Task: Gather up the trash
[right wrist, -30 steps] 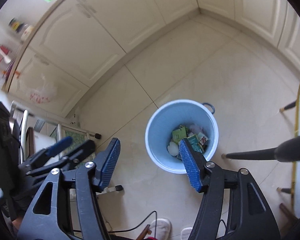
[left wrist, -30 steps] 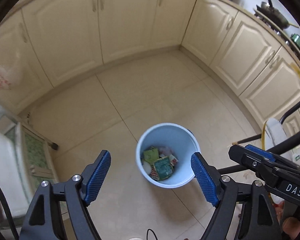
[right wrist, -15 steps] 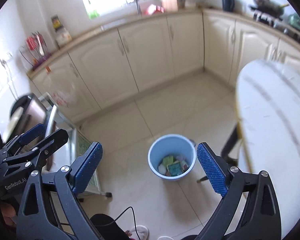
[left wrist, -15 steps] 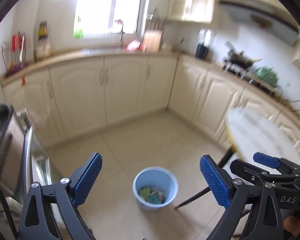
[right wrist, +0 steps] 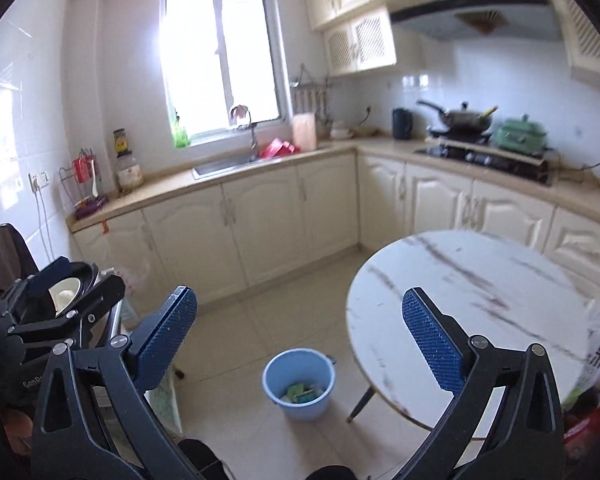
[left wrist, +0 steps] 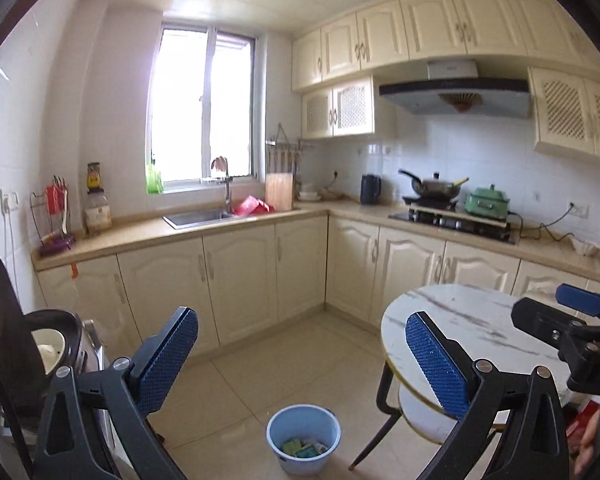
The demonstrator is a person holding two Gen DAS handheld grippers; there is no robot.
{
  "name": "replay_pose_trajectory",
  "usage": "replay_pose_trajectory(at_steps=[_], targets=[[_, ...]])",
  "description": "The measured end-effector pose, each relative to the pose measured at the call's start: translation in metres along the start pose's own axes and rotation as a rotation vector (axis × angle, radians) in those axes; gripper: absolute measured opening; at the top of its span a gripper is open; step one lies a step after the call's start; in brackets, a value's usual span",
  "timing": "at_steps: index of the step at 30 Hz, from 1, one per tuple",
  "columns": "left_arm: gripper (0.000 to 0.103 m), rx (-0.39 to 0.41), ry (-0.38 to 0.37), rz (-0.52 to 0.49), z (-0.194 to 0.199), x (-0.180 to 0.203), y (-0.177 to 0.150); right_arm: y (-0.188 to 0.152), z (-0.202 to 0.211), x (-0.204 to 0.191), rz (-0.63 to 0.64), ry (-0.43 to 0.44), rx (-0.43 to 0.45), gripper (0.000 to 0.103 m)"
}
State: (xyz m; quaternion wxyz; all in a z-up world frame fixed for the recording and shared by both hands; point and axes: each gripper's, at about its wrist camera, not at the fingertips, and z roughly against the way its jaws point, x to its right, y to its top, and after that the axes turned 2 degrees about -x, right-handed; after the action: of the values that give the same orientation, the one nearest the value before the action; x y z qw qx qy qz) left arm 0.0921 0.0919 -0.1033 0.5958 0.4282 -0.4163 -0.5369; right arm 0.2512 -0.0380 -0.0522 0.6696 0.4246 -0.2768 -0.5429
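Both grippers, left (left wrist: 300,354) and right (right wrist: 298,330), hung wide apart, empty. Trash (left wrist: 303,449) sat in my blue bucket (left wrist: 280,428), probably done.

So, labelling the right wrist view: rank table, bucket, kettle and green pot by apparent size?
1. Table, largest.
2. Bucket.
3. Green pot.
4. Kettle, smallest.
Pot and kettle stand farther away, so true sizes stay unsure.
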Motion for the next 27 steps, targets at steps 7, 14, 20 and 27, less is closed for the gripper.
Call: replay_pose_trajectory(at_steps=[7,14,20,27], targets=[[0.102,0.076,-0.056,0.031,0.093,0.014,-0.042,0.014,0.084,-0.004,0.026,-0.067,0.107,0.103],[0.102,0.090,-0.102,0.023,0.143,-0.040,-0.060,0.012,0.132,-0.013,0.055,-0.117,0.172,0.103],[0.102,0.097,-0.085,0.006,0.153,-0.057,-0.051,0.008,0.141,-0.011,0.048,-0.121,0.180,0.103],[0.102,0.093,-0.074,-0.006,0.158,-0.055,-0.043,0.005,0.142,-0.009,0.040,-0.123,0.187,0.103]])
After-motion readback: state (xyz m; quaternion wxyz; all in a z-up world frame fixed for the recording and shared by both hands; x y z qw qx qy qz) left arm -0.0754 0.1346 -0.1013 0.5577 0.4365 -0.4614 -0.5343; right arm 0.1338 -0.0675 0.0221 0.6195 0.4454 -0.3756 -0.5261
